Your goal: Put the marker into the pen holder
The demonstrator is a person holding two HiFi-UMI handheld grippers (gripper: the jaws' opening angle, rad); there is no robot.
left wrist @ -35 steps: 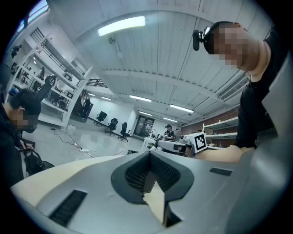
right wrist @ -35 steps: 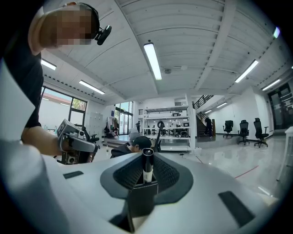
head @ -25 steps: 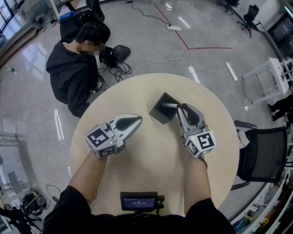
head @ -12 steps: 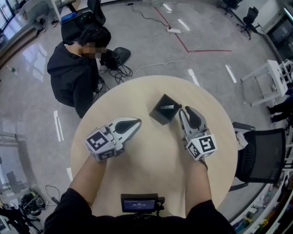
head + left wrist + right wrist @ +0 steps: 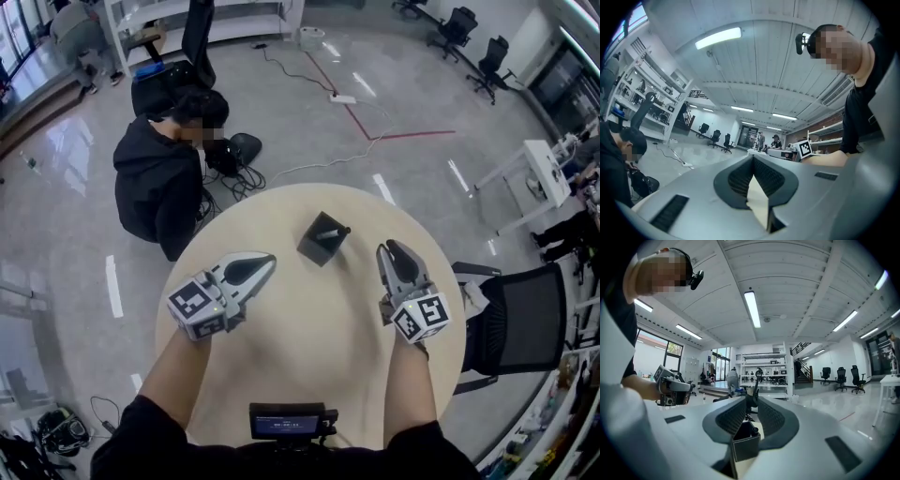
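Looks essentially finished, with the marker (image 5: 336,232) lodged in the pen holder (image 5: 319,240) toward 12 o'clock on the desk (image 5: 309,356). Leaves only backing off: right claw (image 5: 387,248) slightly spread and empty at the pen holder's 3 o'clock, left claw (image 5: 271,257) pressed together at its 8 o'clock.

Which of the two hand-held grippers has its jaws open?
The right gripper: its jaws stand apart, with the black pen holder visible through the gap. The left gripper has jaws that meet at the tips.
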